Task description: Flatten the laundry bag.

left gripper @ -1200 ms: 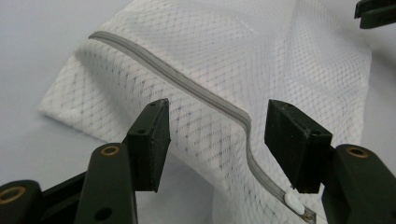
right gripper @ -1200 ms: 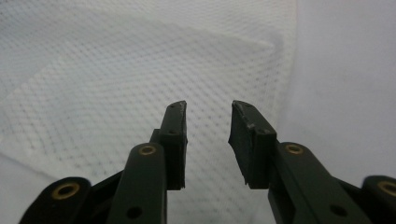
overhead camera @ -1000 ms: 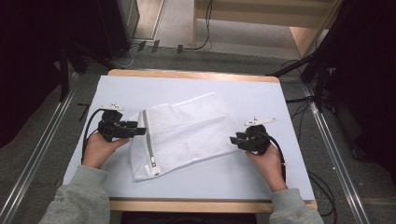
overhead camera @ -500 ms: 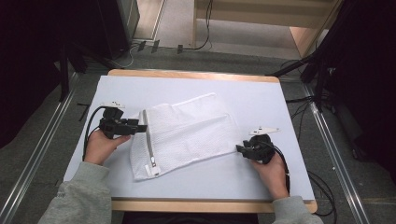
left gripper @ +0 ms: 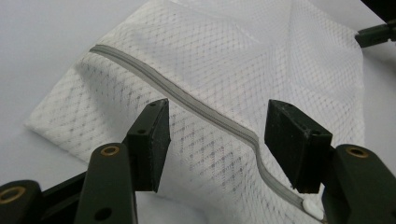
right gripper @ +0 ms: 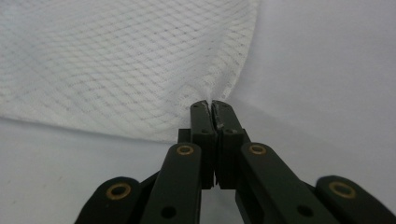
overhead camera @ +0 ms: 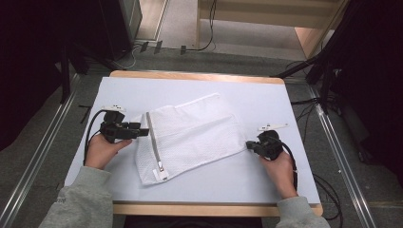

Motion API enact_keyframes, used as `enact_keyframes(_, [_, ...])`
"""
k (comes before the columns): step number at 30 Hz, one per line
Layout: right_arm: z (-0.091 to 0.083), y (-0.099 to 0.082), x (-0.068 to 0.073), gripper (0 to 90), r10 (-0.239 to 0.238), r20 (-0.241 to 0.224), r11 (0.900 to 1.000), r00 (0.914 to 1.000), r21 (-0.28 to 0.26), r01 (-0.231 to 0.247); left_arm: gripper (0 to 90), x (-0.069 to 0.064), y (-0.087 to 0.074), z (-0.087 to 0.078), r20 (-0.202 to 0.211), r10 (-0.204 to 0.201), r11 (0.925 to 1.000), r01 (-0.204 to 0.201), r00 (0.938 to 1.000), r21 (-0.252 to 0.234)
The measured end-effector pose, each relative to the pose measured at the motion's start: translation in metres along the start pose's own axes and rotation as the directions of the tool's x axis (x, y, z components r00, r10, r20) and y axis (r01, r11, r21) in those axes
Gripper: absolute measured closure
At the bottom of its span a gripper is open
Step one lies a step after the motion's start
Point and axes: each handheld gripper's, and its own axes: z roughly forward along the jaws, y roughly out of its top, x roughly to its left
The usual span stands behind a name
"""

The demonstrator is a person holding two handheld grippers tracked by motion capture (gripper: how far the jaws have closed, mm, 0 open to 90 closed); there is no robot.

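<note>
White mesh-cloth bag point(overhead camera: 190, 135) with grey zip point(left gripper: 187, 100), matt black plastic claw pads point(left gripper: 152, 140), smooth matt table point(overhead camera: 285, 99)

Left gripper point(overhead camera: 142, 131) — jaws wide apart, held level in the left hand point(overhead camera: 102, 149). Right gripper point(overhead camera: 248, 145) — jaws just closing, now pressed together, held by the right hand point(overhead camera: 278, 166). Grey sleeves at both forearms.

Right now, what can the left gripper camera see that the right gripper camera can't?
Left gripper view: the left gripper has its jaws apart, with the grey zipper of the white mesh laundry bag running between them and its white pull tab.

Right gripper view: the right gripper has just been closing and now pinches the bag's edge.

Both: the mesh bag lying on the white table top.
</note>
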Motion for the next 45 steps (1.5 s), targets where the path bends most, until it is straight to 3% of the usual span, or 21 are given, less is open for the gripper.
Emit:
enact_keyframes(16, [0.02, 0.031, -0.043, 89.7, 0.054, -0.003, 0.9983, 0.9985, -0.02, -0.054, 41.7, 0.003, -0.017, -0.012, -0.04, -0.026, 0.9997, 0.026, 0.9989, 0.005])
enact_keyframes(26, [0.029, 0.046, -0.06, 88.9, 0.093, 0.011, 0.995, 0.9956, -0.037, -0.092, 41.7, 0.0, -0.02, -0.01, -0.035, -0.03, 0.9994, 0.03, 0.9989, 0.017])
enact_keyframes(34, [0.017, 0.047, -0.052, 75.2, 0.085, 0.028, 0.9945, 0.996, -0.064, -0.083, 42.2, 0.01, 0.0, -0.001, -0.029, -0.038, 0.999, 0.039, 0.9988, 0.02])
enact_keyframes(37, [0.01, 0.044, -0.046, 71.3, 0.073, 0.023, 0.9941, 0.9971, -0.082, -0.071, 40.9, 0.016, 0.012, 0.008, 0.018, -0.048, 0.9972, 0.047, 0.9987, 0.058])
enact_keyframes(40, [0.005, 0.04, -0.038, 69.4, 0.055, 0.012, 0.9951, 0.9984, -0.082, -0.054, 40.7, 0.021, 0.024, 0.018, -0.003, -0.016, 0.9964, 0.016, 0.9999, 0.083])
enact_keyframes(45, [0.001, 0.033, -0.018, 68.3, 0.015, -0.014, 0.9966, 0.9998, -0.08, -0.016, 41.4, 0.029, 0.039, 0.03, -0.009, -0.007, 0.9977, 0.008, 0.9999, 0.068])
